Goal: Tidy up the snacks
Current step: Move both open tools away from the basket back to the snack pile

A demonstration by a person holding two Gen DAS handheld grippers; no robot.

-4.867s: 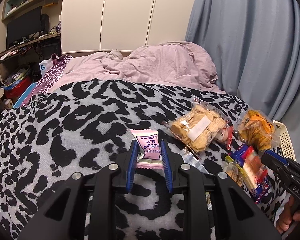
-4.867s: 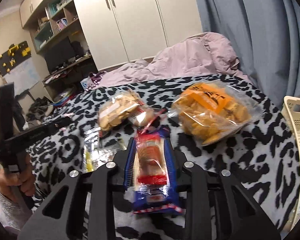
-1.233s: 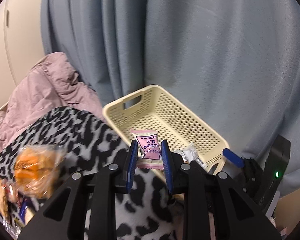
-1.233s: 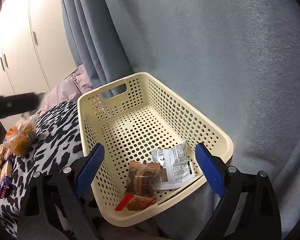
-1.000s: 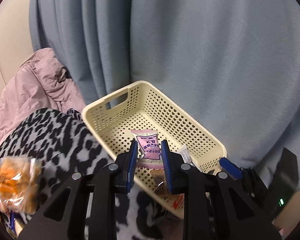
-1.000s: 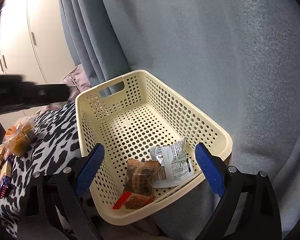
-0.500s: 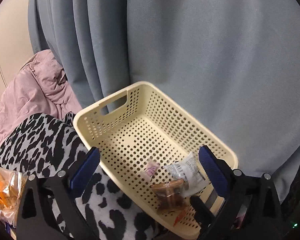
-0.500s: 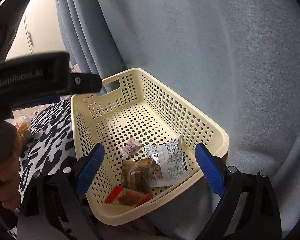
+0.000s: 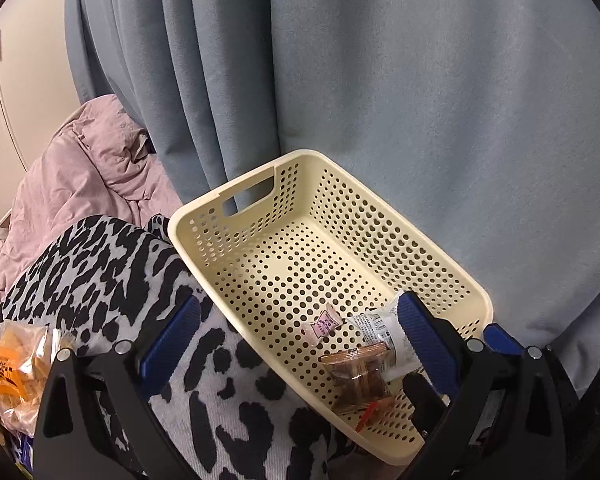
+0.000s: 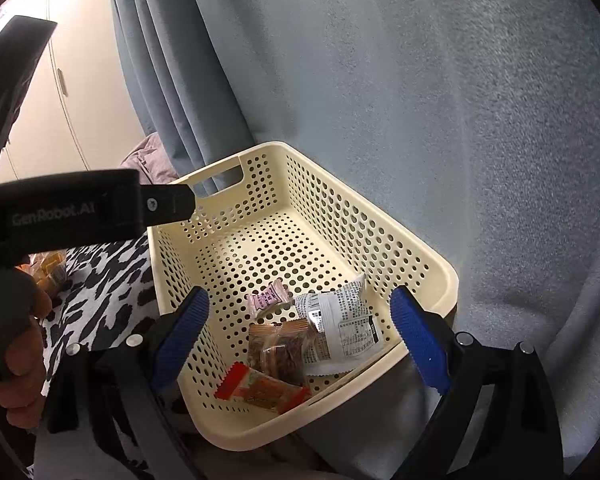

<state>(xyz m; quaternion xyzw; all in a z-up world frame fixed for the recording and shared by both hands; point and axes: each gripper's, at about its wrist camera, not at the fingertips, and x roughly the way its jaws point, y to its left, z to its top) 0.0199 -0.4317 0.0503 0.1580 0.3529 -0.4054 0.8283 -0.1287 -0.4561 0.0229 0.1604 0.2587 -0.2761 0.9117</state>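
One cream perforated basket (image 10: 380,236) is seen. Four snack packets are counted inside it: one small pink packet (image 10: 269,299), one white printed packet (image 10: 340,330), one clear packet of brown snacks (image 10: 278,354) and one red-and-orange packet (image 10: 260,389). One orange snack bag (image 9: 18,364) is seen on one leopard-print blanket (image 9: 100,280).

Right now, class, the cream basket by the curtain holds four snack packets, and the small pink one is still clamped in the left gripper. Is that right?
Not quite. The cream basket holds four packets, but the pink packet lies loose on its floor; the left gripper is open and empty, as the right wrist view shows.
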